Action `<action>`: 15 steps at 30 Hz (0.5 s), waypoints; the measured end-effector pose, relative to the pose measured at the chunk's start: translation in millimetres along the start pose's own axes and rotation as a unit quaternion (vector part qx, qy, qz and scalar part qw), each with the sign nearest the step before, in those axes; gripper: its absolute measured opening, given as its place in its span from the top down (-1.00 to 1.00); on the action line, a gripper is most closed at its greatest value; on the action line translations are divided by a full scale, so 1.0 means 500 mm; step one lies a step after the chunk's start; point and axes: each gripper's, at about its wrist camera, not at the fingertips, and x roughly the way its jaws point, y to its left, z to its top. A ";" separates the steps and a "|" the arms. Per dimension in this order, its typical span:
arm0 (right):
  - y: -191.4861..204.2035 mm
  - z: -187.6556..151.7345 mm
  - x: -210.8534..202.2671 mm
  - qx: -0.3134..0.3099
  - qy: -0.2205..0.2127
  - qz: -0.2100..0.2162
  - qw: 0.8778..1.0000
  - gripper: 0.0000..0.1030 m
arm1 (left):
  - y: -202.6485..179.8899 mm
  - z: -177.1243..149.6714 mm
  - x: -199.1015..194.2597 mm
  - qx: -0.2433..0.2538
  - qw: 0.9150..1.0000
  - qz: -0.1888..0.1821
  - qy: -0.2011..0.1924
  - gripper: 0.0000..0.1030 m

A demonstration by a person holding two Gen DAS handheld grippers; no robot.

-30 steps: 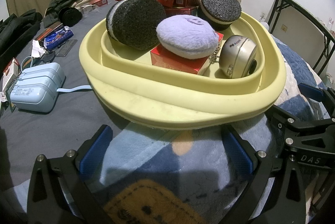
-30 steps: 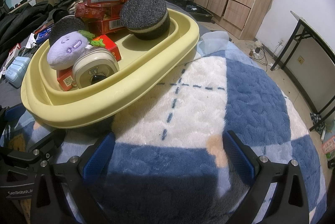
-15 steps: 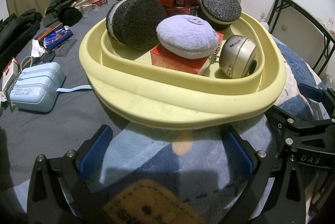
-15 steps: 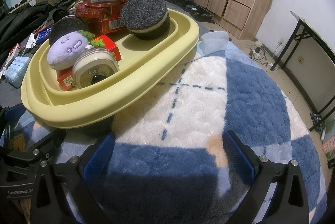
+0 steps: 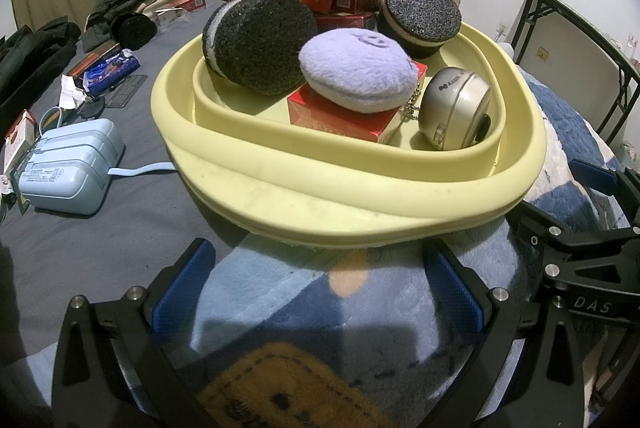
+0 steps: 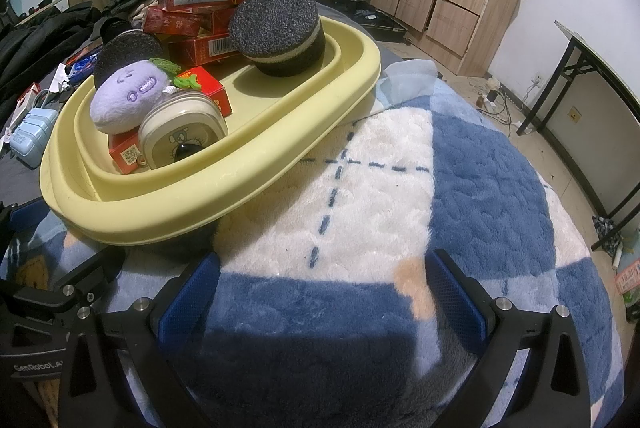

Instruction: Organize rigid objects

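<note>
Yellow basin (image 5: 360, 203): sits on the soft blanket (image 6: 400, 167), near edge overhanging; could tip.
Left gripper (image 5: 316, 292): wide, empty.
Right gripper (image 6: 320, 292): wide, empty.
Purple plush (image 5: 356, 71): perched on red box (image 5: 340, 115); may roll.

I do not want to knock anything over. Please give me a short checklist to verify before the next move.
1. Left gripper open, holding nothing: ok.
2. Right gripper open, holding nothing: ok.
3. Tray sits flat on the blanket: cannot tell, it looks tilted.
4. Plush stable: not ok, it is perched on the red box.
5. Grippers clear of each other: ok, apart.
</note>
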 end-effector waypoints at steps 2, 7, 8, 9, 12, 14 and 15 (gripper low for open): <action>0.000 0.000 0.000 0.000 0.000 0.000 1.000 -0.99 | 0.001 0.000 0.000 0.000 1.000 0.000 0.000 -1.00; 0.000 0.000 0.000 0.000 0.000 0.000 1.000 -0.99 | 0.001 0.000 0.000 0.000 1.000 0.000 0.000 -1.00; 0.000 0.000 0.000 0.000 0.000 0.000 1.000 -0.99 | 0.000 0.000 0.000 0.000 1.000 0.000 0.000 -1.00; 0.000 0.000 0.000 0.000 0.000 0.000 1.000 -0.99 | 0.000 0.000 0.000 0.000 1.000 0.000 0.000 -1.00; 0.000 0.000 0.000 0.000 0.000 0.000 1.000 -0.99 | 0.000 0.000 -0.001 -0.001 1.000 -0.001 -0.001 -1.00; 0.000 0.000 0.000 0.000 0.000 0.000 1.000 -0.99 | 0.000 0.000 -0.001 -0.001 1.000 -0.001 -0.002 -1.00; 0.000 0.000 0.000 0.000 0.000 0.000 1.000 -0.99 | 0.000 0.000 -0.001 -0.001 1.000 -0.001 -0.002 -1.00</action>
